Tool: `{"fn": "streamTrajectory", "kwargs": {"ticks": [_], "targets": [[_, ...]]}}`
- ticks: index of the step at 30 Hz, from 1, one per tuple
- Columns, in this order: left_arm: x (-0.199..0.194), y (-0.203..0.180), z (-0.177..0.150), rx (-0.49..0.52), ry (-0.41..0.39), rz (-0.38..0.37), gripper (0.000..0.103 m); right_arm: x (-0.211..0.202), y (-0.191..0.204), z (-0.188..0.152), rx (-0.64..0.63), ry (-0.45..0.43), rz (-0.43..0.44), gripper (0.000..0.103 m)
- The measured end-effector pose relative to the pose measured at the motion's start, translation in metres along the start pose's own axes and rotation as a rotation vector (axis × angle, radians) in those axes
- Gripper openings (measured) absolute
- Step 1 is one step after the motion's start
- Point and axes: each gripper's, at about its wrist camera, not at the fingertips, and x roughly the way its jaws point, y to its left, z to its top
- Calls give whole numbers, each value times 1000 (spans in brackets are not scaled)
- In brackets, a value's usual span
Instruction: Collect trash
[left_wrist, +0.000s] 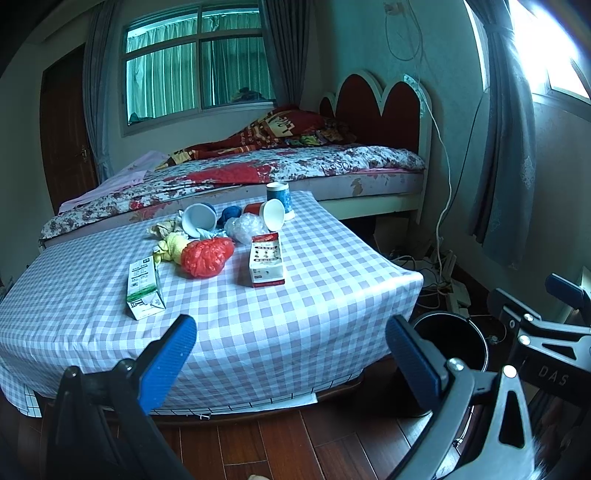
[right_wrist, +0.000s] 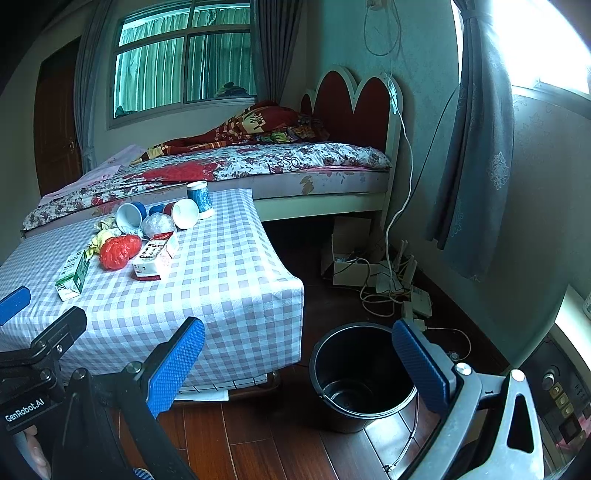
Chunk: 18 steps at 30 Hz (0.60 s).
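Left gripper (left_wrist: 291, 354) fingers spread wide, nothing between them; it hangs over the near edge of the checked table (left_wrist: 258, 314). Right gripper (right_wrist: 299, 358) also wide apart, empty, off the table's right corner. Black bin (right_wrist: 360, 376) on the wood floor sits between the right gripper's fingers in the right wrist view, partly behind the right finger; inside looks bare, only a shiny bottom visible. In the left wrist view the bin (left_wrist: 450, 343) is just beyond the left gripper's right finger.

Trash is all on the table, well ahead of both finger pairs: green-white carton (left_wrist: 144, 288) nearest the left finger, red crumpled bag (left_wrist: 207, 256), red-white box (left_wrist: 266, 261) standing, yellow wad (left_wrist: 171, 249), clear plastic wad (left_wrist: 245, 227). Two white cups (left_wrist: 200, 220) lie on their sides, openings toward the camera, insides look bare. Blue patterned cup (left_wrist: 280, 199) stands upright at the far edge; contents cannot be told.
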Motion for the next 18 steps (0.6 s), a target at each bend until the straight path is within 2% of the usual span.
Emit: {"fn": "streamTrajectory", "kwargs": {"ticks": [18], "targets": [[-2,4,0,-6,-6,-1,102,0,-3,3,4,-5,-1,102]]}}
